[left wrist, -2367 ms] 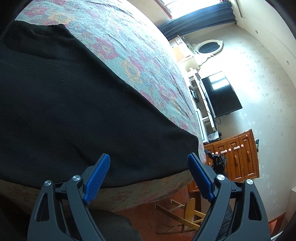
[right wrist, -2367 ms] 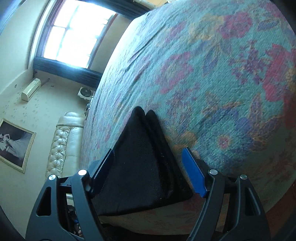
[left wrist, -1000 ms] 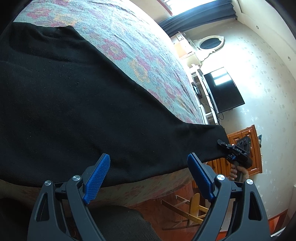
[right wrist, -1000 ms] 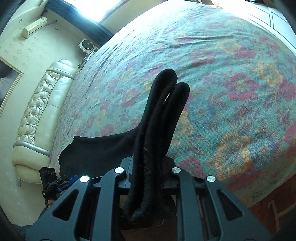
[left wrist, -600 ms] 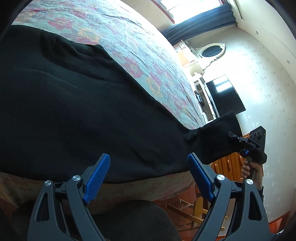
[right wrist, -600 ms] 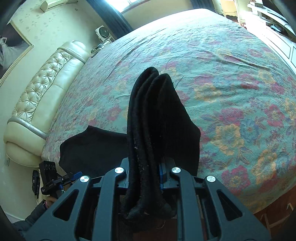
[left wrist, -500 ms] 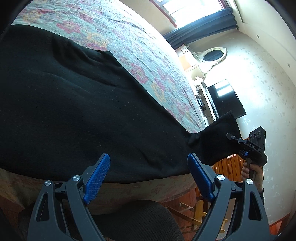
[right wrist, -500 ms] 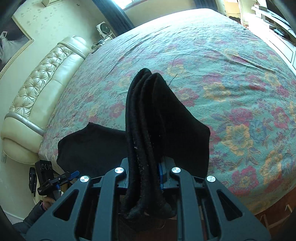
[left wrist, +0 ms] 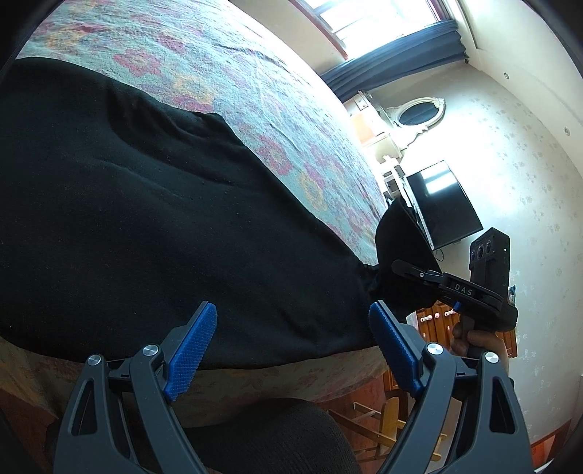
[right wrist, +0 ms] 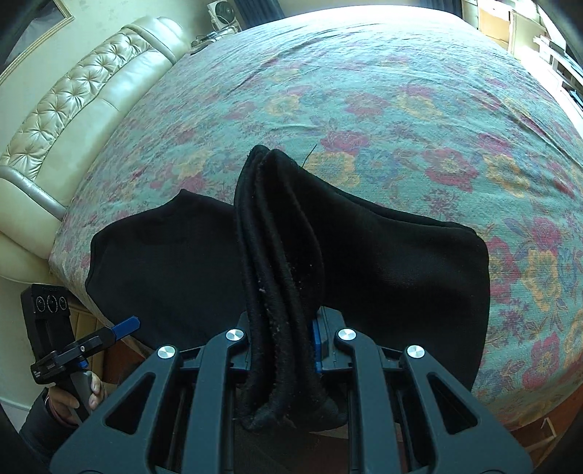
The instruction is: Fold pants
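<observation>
Black pants lie along the near edge of a bed with a floral cover. My left gripper is open and empty, just short of the pants' near edge. My right gripper is shut on the bunched end of the pants and holds it lifted above the bed. The rest of the pants spreads on the cover below. In the left wrist view the right gripper shows at the right, with the pants' end raised in it. The left gripper shows low on the left in the right wrist view.
A padded cream headboard stands at the left of the bed. A TV, an oval mirror and a wooden cabinet line the far wall. A wooden chair stands on the floor by the bed. A window is behind.
My right gripper closed on the pants' end, lifted it off the bed and has carried it up and toward the left gripper. The left gripper stayed open near the edge.
</observation>
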### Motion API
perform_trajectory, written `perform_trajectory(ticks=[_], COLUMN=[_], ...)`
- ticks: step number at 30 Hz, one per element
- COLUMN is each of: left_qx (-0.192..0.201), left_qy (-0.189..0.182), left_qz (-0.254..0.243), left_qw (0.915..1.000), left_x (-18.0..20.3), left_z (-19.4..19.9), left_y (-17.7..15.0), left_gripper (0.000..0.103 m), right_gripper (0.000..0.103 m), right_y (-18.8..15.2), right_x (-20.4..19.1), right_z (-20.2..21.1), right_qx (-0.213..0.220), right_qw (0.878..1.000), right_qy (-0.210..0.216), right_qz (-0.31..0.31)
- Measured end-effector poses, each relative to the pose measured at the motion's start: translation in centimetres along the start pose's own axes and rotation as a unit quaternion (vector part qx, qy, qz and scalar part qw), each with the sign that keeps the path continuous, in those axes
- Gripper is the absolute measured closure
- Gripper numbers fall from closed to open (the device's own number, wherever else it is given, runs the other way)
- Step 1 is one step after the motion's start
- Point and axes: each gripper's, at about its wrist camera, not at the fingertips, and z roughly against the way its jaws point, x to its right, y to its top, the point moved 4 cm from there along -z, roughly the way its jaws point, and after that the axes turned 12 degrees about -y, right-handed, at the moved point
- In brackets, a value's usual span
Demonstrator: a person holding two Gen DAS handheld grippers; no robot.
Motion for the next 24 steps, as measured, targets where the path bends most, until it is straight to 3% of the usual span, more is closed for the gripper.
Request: perform_trajectory(ticks=[16,19,24], left_qx=[0.003,0.003,0.001], left_qy=[0.001,0.001,0.004], left_qz=[0.009,0.009,0.008], left_qw=[1.0000,1.0000,1.0000], left_x=[-0.2,-0.3,-0.1], left_z=[0.3,0.2,0.1], left_y=[0.3,0.3,0.2], left_gripper=[0.019,0.019,0.019], right_gripper=[0.085,0.082,0.068], right_y=[-1.7,-2.0,-2.3], right_x=[-5.5,-5.8,-6.7], right_z=[-7.2,-7.6,-7.9], right_qx=[-0.045,-0.043,-0.035], right_qw=[0.999,0.999,0.999], right_qy=[-0.015,-0.018,-0.018], right_qz=[0.004,0.000,-0.004])
